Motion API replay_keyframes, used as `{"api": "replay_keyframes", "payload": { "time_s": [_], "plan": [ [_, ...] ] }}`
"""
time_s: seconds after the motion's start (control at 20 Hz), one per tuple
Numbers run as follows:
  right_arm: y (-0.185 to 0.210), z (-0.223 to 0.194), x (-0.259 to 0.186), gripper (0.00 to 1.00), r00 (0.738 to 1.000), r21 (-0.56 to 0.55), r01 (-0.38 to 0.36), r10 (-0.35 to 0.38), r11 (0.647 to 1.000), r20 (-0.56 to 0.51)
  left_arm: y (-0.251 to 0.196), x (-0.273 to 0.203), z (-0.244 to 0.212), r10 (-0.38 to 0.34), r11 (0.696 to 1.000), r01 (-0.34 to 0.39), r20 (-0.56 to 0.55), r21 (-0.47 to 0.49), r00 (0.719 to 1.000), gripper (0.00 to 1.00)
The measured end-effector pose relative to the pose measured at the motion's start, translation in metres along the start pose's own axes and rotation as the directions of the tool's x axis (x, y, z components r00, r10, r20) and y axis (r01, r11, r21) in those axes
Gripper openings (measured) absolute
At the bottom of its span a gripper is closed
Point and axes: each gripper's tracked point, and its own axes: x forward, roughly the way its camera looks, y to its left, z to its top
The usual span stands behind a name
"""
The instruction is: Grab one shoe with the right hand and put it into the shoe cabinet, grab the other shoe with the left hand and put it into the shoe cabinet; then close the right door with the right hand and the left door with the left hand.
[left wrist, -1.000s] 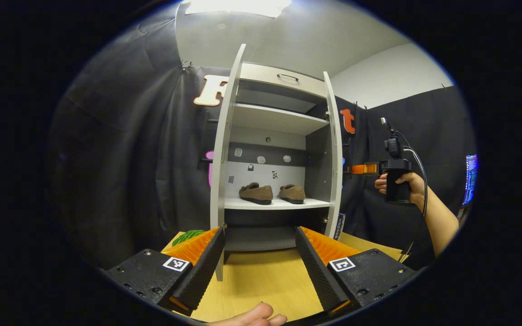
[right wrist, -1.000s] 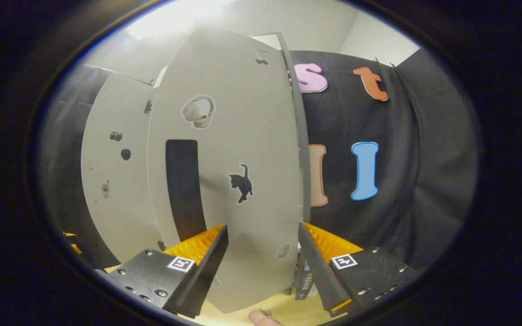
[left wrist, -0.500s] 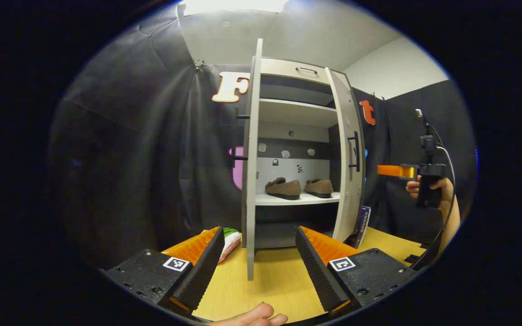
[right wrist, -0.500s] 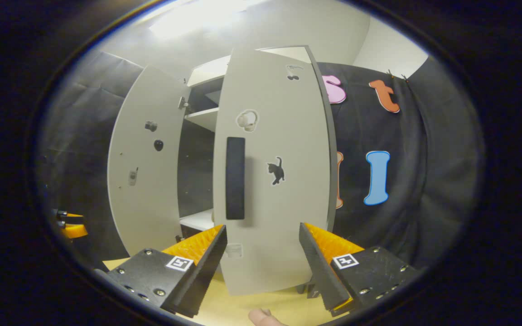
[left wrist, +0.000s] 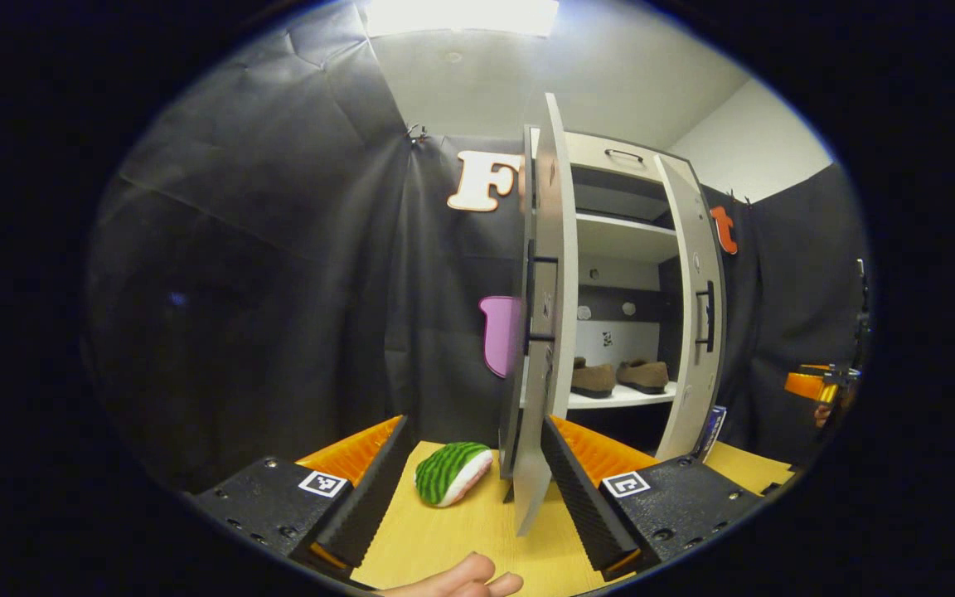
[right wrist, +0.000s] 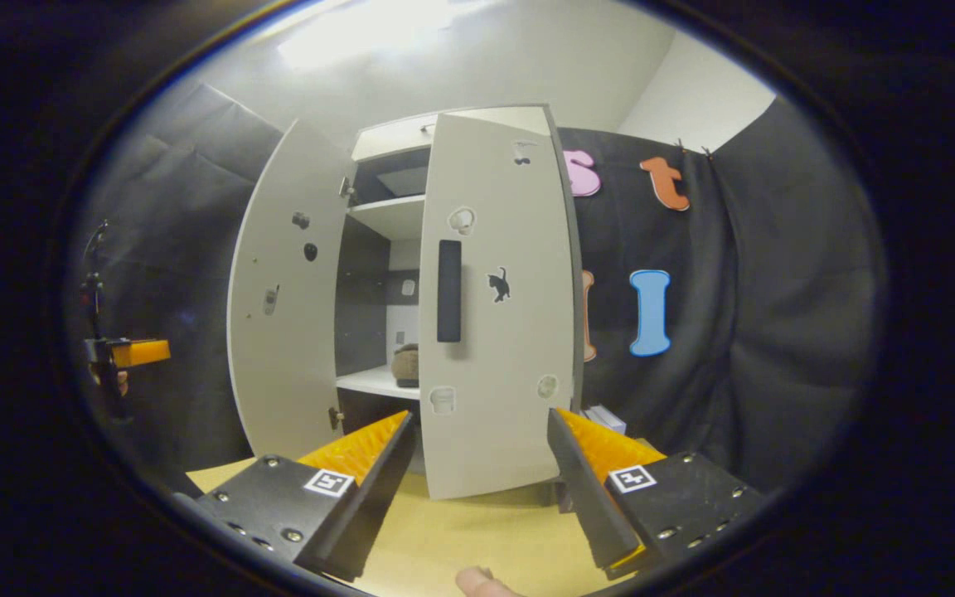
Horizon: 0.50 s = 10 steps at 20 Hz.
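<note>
1. We see the tall white shoe cabinet point(right wrist: 411, 166) at the table's back edge, right door point(right wrist: 498, 307) nearly shut, left door point(left wrist: 545, 315) ajar.
2. Both brown fuzzy shoes point(left wrist: 617, 376) sit on its lower shelf.
3. Our left gripper point(left wrist: 473, 489) and right gripper point(right wrist: 482, 489) gape, empty; a glancing push could bounce a door open.

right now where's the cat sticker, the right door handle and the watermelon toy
cat sticker point(right wrist: 497, 284), right gripper view, on the cat's body
right door handle point(right wrist: 448, 291), right gripper view, middle of the dark bar
watermelon toy point(left wrist: 448, 470), left gripper view, on its striped green rind
</note>
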Motion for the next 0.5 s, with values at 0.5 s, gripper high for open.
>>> {"api": "replay_keyframes", "payload": {
  "time_s": [0.5],
  "plan": [
    [-0.002, -0.006, -0.052, 0.96, 0.999, 0.012, 0.031, -0.031, 0.999, 0.031, 0.024, 0.096, 0.041, -0.036, 0.999, 0.036, 0.018, -0.034, 0.999, 0.96]
  ]
}}
